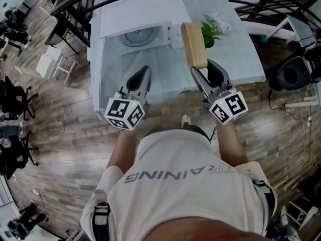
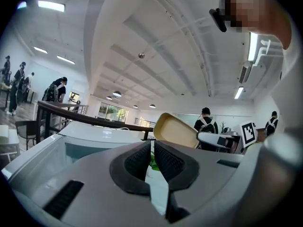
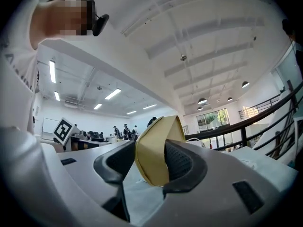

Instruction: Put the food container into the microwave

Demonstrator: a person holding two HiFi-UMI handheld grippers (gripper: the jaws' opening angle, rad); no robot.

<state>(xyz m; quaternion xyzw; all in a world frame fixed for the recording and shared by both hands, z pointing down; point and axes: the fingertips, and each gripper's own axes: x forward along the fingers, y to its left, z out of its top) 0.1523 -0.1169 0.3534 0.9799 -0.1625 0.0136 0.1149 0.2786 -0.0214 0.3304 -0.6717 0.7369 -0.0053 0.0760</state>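
Note:
A tan, flat food container (image 1: pixel 194 45) stands on edge, with my right gripper (image 1: pixel 202 70) shut on its near end. In the right gripper view the container (image 3: pixel 152 145) fills the space between the black pads. It hangs just right of the white microwave (image 1: pixel 136 11), whose cavity is open and shows a glass turntable (image 1: pixel 137 36). My left gripper (image 1: pixel 144 74) is in front of that opening, jaws together and holding nothing. In the left gripper view the microwave (image 2: pixel 80 143) sits ahead on the left and the container (image 2: pixel 175 130) is up on the right, beyond the left gripper (image 2: pixel 152 156).
The pale table (image 1: pixel 235 59) carries a small green plant (image 1: pixel 210 31) and a white packet (image 1: pixel 218 21) right of the container. Dark railings (image 1: pixel 75 1) run behind the table. Wooden floor lies around it, with chairs (image 1: pixel 52 64) on the left.

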